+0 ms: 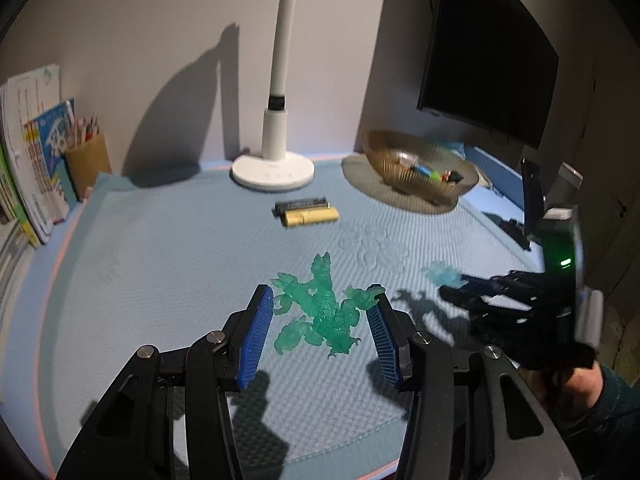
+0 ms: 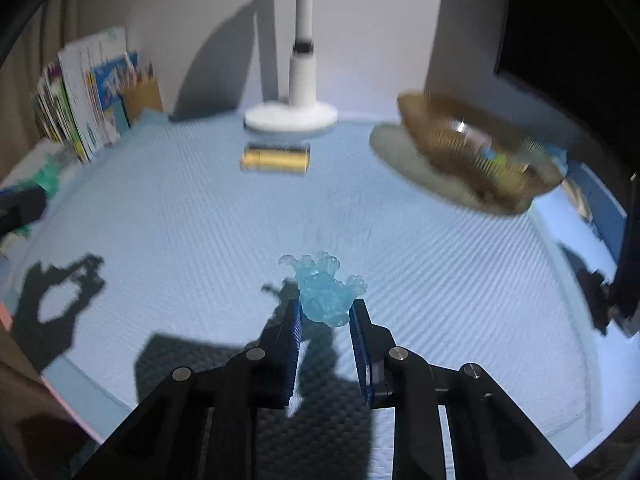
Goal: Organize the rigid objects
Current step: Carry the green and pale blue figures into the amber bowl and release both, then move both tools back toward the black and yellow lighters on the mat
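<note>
the green figure (image 1: pixel 320 312) lies flat on the blue surface (image 1: pixel 160 260) near its front edge, between the spread fingers of the left gripper (image 1: pixel 325 305), whose pads stand open on either side of it. the right gripper (image 2: pixel 326 312) has its fingers closed on a pale blue figure (image 2: pixel 324 290), lifted above the surface. toward the back edge lie a yellow bar (image 1: pixel 310 216) and a black bar (image 1: pixel 302 204), touching, before a white lamp (image 1: pixel 276 120). a ribbed bowl (image 1: pixel 420 170) sits at the back right.
</note>
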The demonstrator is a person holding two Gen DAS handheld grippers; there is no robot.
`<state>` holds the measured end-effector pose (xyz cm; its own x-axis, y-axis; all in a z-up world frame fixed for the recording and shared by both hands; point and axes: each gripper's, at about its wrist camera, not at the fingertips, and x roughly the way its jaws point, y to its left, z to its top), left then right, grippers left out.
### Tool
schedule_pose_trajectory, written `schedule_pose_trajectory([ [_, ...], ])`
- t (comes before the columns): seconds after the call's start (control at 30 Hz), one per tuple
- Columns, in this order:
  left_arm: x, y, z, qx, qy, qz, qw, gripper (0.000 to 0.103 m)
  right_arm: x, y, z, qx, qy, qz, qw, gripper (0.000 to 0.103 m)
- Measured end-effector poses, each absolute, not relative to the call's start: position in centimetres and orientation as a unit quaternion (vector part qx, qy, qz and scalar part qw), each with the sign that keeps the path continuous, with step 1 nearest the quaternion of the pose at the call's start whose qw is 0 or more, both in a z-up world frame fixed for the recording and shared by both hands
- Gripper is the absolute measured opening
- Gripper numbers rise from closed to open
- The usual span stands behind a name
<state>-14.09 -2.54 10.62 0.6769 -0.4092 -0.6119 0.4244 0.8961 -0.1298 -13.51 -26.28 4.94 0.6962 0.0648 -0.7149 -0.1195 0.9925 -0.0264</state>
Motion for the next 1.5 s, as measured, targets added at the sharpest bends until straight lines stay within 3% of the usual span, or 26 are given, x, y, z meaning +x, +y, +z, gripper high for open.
schedule_pose_trajectory([
  [0.27,-9.4,-8.9,17.7,0.060,0.264,-0.268,0.925,0.045,-12.2,-35.7,16.5,0.009,0.292,-0.024,0.956,0.023],
  [0.4,-4.2,-14.2,20.1,0.069,0.251,-0.304,0.916,0.046,-8.8,-41.1,19.6,0.054,0.275,-0.068,0.958,0.024],
  [0.67,6.8,-25.7,15.5,0.062,0.325,-0.340,0.880,0.046,0.3,-48.2,15.6,0.162,0.342,-0.100,0.920,0.023],
  [0.97,9.6,-30.3,11.9,0.064,0.361,-0.357,0.859,0.046,4.1,-50.4,12.1,0.170,0.377,-0.110,0.904,0.024],
  [1.03,9.6,-30.4,11.9,0.062,0.361,-0.359,0.859,0.048,4.4,-50.9,11.7,0.186,0.382,-0.109,0.899,0.024],
  [1.07,9.5,-30.4,11.9,0.059,0.361,-0.358,0.859,0.057,4.5,-51.2,11.5,0.197,0.383,-0.101,0.897,0.024],
  [1.1,9.5,-30.1,12.0,0.056,0.361,-0.356,0.860,0.077,4.7,-51.3,11.4,0.203,0.383,-0.094,0.896,0.030],
  [1.13,9.4,-29.8,12.1,0.053,0.360,-0.353,0.862,0.086,4.6,-51.4,11.4,0.207,0.385,-0.088,0.895,0.041],
  [1.17,9.0,-28.9,12.3,0.046,0.351,-0.348,0.868,0.089,4.2,-51.5,11.4,0.211,0.384,-0.088,0.895,0.047],
  [1.2,8.8,-28.4,12.5,0.046,0.348,-0.344,0.871,0.089,3.7,-51.5,11.6,0.212,0.377,-0.089,0.897,0.051],
  [1.5,4.1,-16.6,13.2,-0.013,0.353,-0.272,0.895,0.089,-1.1,-48.7,12.3,0.221,0.365,-0.048,0.903,0.053],
])
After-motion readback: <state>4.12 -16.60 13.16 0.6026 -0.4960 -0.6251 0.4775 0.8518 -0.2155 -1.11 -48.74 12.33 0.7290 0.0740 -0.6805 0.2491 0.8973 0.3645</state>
